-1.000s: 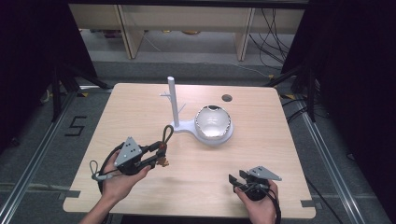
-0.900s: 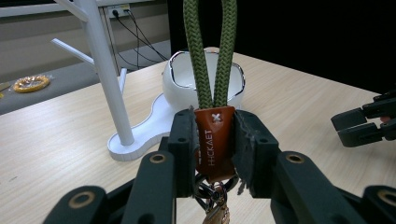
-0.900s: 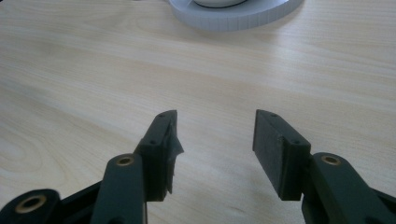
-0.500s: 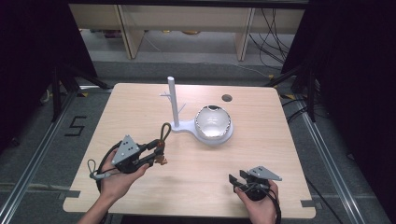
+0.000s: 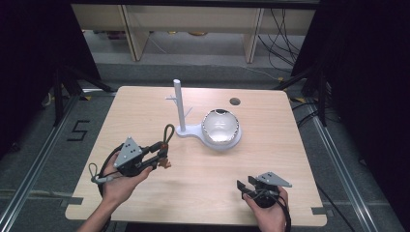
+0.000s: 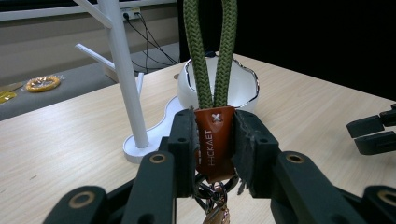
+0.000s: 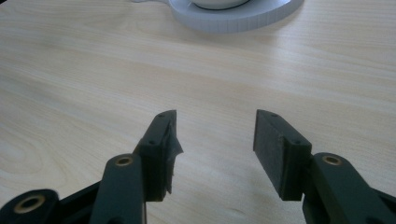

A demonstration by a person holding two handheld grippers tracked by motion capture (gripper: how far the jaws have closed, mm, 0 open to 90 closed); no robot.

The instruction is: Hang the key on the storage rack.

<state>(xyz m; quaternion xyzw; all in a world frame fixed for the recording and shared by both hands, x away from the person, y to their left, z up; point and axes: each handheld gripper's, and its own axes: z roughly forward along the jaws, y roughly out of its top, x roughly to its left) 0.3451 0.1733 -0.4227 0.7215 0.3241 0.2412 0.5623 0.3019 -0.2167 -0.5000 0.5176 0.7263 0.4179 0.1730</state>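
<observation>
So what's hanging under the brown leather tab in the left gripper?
Under the leather tab, dark metal rings and a copper-coloured clasp hang. The left gripper hides their upper part.

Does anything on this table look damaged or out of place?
Mostly tidy. One oddity: the right gripper has a frayed pad on one jaw, a ragged bit sticking out at its edge. The left gripper firmly clamps the keychain by its brown tab, and the white stand stands upright.
</observation>
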